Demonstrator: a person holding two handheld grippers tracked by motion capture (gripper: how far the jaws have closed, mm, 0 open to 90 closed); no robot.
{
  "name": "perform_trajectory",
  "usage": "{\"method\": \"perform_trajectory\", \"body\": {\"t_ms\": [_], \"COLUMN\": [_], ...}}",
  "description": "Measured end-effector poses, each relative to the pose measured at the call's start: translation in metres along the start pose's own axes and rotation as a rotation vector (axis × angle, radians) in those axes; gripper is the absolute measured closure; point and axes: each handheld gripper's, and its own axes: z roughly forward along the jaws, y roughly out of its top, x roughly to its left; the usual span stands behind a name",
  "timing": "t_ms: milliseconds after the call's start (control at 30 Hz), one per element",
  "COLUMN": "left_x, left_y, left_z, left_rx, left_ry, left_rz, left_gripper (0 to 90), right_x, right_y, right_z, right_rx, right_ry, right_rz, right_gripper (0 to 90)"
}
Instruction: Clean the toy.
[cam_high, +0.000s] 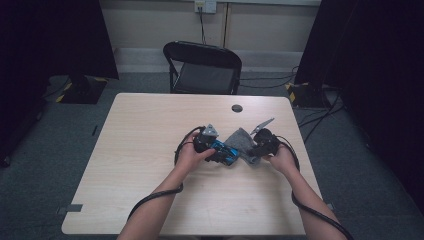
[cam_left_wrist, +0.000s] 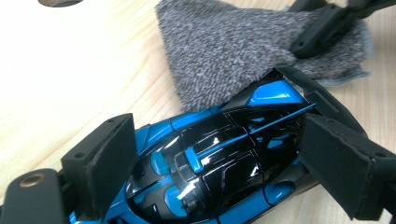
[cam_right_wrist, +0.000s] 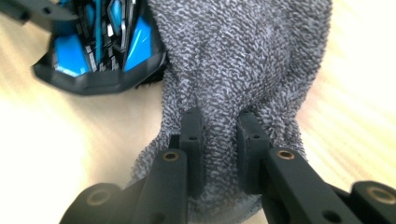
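Left tongs (cam_left_wrist: 205, 163) grasp the blue toy car (cam_left_wrist: 210, 158) on the worktop (cam_high: 150, 130); right tongs (cam_right_wrist: 219, 140) pinch the grey cloth (cam_right_wrist: 243, 60), apparently touching the car

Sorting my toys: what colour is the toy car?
Glossy blue and black toy car, clearest in the left gripper view.

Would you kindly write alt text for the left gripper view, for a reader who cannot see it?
A glossy blue-and-black toy car sits clamped between the left gripper's two black padded jaws on a pale wooden table. Behind it lies a grey terry cloth, pinched at its far edge by the right gripper.
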Motion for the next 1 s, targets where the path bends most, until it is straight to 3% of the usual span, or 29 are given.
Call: {"method": "perform_trajectory", "body": {"t_ms": [533, 767, 1000], "left_x": [-0.001, -0.001, -0.002], "left_y": [0.001, 0.002, 0.002], "left_z": [0.0, 0.0, 0.0], "left_rx": [0.013, 0.019, 0.018], "left_ry": [0.005, 0.007, 0.01], "left_rz": [-0.001, 0.002, 0.002], "left_gripper": [10.9, 10.8, 10.5], "right_x": [0.006, -0.002, -0.017], "right_y": [-0.039, -0.055, -0.049], "right_z": [-0.026, -0.043, -0.058], "right_rx": [0.003, 0.003, -0.049], "right_ry": [0.023, 0.007, -0.044], "right_rz": [-0.002, 0.038, 0.123], "right_gripper": [76.1, 76.4, 76.3]}}
